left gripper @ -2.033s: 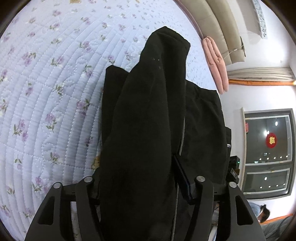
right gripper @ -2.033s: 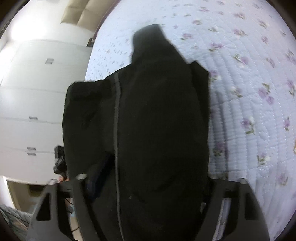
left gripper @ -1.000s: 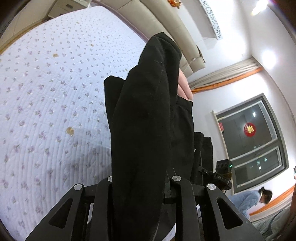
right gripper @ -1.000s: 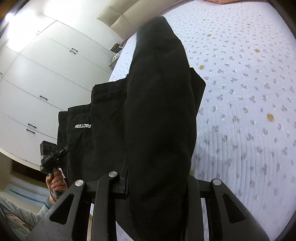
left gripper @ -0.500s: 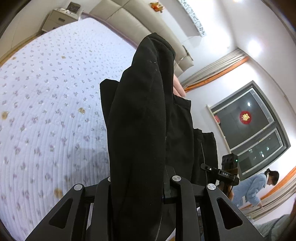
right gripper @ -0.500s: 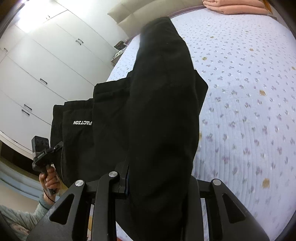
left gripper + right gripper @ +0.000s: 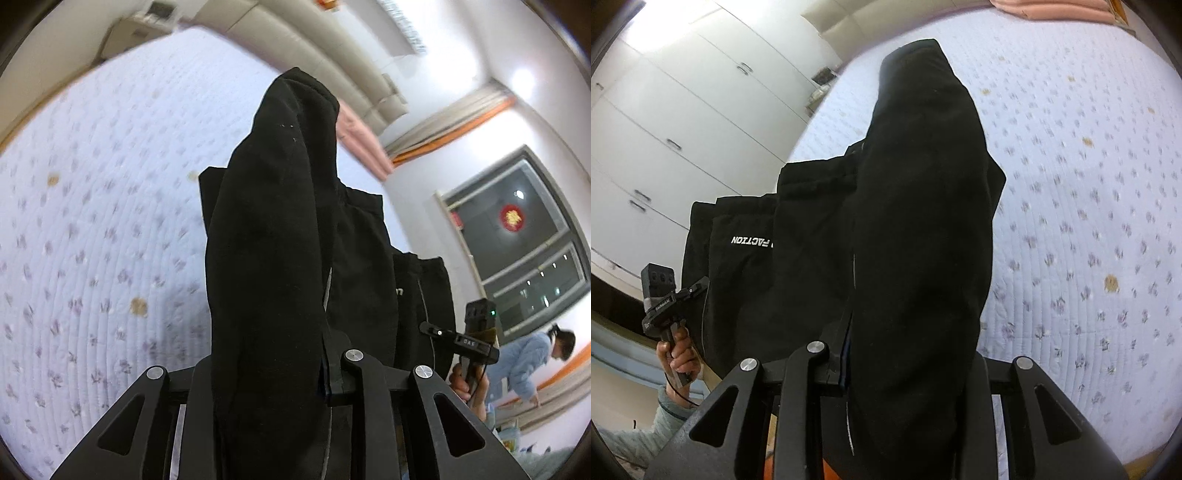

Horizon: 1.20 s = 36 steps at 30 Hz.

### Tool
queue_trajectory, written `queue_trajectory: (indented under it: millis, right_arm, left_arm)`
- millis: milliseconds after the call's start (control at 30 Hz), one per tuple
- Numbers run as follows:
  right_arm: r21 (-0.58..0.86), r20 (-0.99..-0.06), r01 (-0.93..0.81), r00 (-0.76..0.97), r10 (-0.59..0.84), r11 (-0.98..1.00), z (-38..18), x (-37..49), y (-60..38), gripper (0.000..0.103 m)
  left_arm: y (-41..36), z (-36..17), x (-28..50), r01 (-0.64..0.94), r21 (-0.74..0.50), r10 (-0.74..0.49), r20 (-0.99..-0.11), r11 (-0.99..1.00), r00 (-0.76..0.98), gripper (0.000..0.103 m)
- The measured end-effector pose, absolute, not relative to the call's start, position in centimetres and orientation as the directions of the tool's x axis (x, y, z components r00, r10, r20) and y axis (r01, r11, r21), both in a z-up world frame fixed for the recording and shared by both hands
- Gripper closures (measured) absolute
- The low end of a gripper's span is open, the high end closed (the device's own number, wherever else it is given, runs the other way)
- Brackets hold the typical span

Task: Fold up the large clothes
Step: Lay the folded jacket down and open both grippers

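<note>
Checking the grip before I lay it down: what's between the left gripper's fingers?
A thick bunch of the black garment fills the left gripper, shown in the left wrist view.

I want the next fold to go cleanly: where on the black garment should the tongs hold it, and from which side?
Probably where they hold it now: the black garment hangs over the quilted bed, bunched in the left tongs and the right tongs. Gripping the top edge from above, one hold toward each end, lets the cloth drape flat below.

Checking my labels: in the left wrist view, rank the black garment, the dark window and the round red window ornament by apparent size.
1. black garment, nearest the camera, so inflated
2. dark window
3. round red window ornament
</note>
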State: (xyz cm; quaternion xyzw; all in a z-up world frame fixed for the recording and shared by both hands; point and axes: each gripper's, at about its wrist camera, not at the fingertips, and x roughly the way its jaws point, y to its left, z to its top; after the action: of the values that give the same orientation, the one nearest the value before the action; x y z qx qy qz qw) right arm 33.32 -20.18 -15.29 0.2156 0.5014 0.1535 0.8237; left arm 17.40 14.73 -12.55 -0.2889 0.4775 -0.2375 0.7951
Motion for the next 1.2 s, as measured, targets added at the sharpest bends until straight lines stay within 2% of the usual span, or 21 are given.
queue_trajectory:
  millis: [67, 100, 167, 233, 300, 433, 533, 667, 800, 900, 1033, 1100, 1200]
  right_arm:
    - [0.496, -0.784, -0.009, 0.425, 0.452, 0.868, -17.9, 35.5, -20.4, 0.068]
    - [0.464, -0.812, 0.026, 0.414, 0.412, 0.886, -19.9, 37.0, -20.8, 0.065]
    - [0.436, -0.835, 0.088, 0.410, 0.367, 0.895, -22.5, 39.0, -22.5, 0.057]
    - [0.509, -0.817, 0.162, 0.400, 0.415, 0.846, -25.4, 40.7, -24.6, 0.043]
    - [0.551, -0.799, 0.210, 0.412, 0.438, 0.808, -27.1, 41.9, -26.2, 0.032]
    - [0.550, -0.797, 0.220, 0.427, 0.427, 0.806, -26.8, 44.1, -27.4, 0.025]
    - [0.492, -0.826, 0.221, 0.425, 0.370, 0.842, -25.2, 45.0, -27.7, 0.024]
    - [0.317, -0.871, 0.223, 0.454, 0.190, 0.922, -20.9, 45.1, -25.2, 0.022]
    - [0.197, -0.848, 0.160, 0.523, 0.087, 0.967, -15.4, 46.2, -20.0, 0.022]
    - [0.196, -0.820, 0.086, 0.561, 0.115, 0.977, -13.1, 47.0, -15.3, 0.022]
    - [0.169, -0.840, 0.017, 0.526, 0.135, 0.985, -14.2, 47.6, -9.5, 0.022]
    - [0.144, -0.853, -0.015, 0.505, 0.132, 0.989, -17.7, 43.4, -9.0, 0.023]
    - [0.089, -0.899, -0.041, 0.427, 0.097, 0.995, -22.0, 44.5, -9.3, 0.028]
  left_arm:
    - [15.2, -16.0, 18.8, 0.036, -0.688, -0.639, -0.651, 0.725, 0.410, 0.075]
    - [16.0, -18.0, 19.4, -0.006, -0.669, -0.606, -0.677, 0.743, 0.418, 0.073]
    - [18.1, -21.8, 20.2, -0.093, -0.724, -0.637, -0.654, 0.683, 0.408, 0.065]
    - [20.2, -25.2, 20.3, -0.184, -0.795, -0.693, -0.598, 0.578, 0.402, 0.056]
    - [21.3, -26.2, 20.0, -0.208, -0.818, -0.712, -0.570, 0.536, 0.410, 0.050]
    - [22.5, -24.8, 19.6, -0.182, -0.764, -0.663, -0.632, 0.619, 0.402, 0.043]
    - [23.4, -22.2, 18.9, -0.164, -0.680, -0.583, -0.708, 0.714, 0.398, 0.043]
    - [22.2, -16.1, 17.3, -0.102, -0.460, -0.373, -0.814, 0.882, 0.445, 0.044]
    - [18.5, -11.1, 15.6, -0.015, -0.290, -0.243, -0.829, 0.957, 0.504, 0.044]
    - [13.6, -8.9, 14.5, 0.084, -0.205, -0.218, -0.819, 0.975, 0.531, 0.044]
    - [8.5, -10.0, 14.2, 0.149, -0.167, -0.220, -0.831, 0.975, 0.511, 0.044]
    - [6.4, -12.7, 14.7, 0.149, -0.103, -0.161, -0.872, 0.983, 0.463, 0.044]
    - [5.2, -16.7, 15.1, 0.125, -0.100, -0.143, -0.900, 0.987, 0.411, 0.043]
